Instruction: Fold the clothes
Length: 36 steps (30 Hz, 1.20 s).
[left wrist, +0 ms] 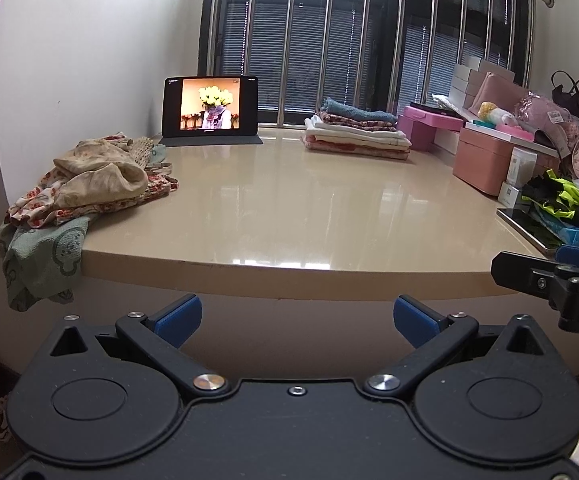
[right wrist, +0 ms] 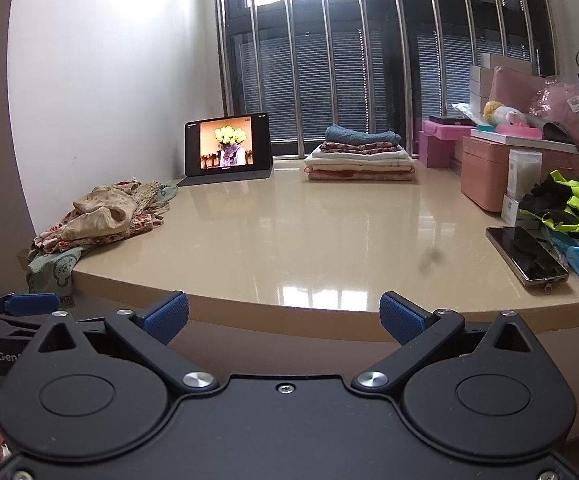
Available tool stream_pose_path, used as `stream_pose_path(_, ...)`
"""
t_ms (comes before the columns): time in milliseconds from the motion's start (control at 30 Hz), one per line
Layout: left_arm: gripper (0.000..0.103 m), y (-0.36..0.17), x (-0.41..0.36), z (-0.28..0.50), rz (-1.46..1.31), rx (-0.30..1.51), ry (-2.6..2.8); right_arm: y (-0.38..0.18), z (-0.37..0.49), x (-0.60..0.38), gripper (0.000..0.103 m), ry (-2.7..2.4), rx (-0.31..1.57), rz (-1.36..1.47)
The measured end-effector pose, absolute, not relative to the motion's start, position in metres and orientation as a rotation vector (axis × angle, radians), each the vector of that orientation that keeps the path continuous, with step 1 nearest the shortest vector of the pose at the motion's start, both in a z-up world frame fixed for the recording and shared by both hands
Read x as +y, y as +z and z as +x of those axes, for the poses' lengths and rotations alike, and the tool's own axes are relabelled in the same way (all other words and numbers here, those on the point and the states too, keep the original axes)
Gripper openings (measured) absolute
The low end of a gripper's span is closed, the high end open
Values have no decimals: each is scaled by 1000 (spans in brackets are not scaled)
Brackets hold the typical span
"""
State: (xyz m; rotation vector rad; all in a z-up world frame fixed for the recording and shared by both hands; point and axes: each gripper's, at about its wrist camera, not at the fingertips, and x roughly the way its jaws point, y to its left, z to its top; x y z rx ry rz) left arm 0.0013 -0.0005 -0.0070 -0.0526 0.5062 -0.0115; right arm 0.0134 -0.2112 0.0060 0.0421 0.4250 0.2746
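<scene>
Level before the table edge — left hand-held gripper, right hand-held gripper, both wide open, empty, side by side

Daylight from the barred window ahead of me glares off the glossy beige tabletop. The top panes blow out white. My fisheye views bend edges, with dark, vignetted corners.

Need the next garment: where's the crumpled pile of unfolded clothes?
In both views, the crumpled pile of unfolded clothes sits at the beige table's left edge, before the tablet.
</scene>
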Motion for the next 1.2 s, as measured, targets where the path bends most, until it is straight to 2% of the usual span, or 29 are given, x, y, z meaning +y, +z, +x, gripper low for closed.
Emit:
stream_pose_path(667, 103, -18, 11, 16, -87, 576, 20, -6, 30, -202, 103, 342, 455, 32)
stream_pose_path(1200, 103, -32, 52, 43, -155, 601, 127, -19, 65, -170, 103, 435, 491, -16)
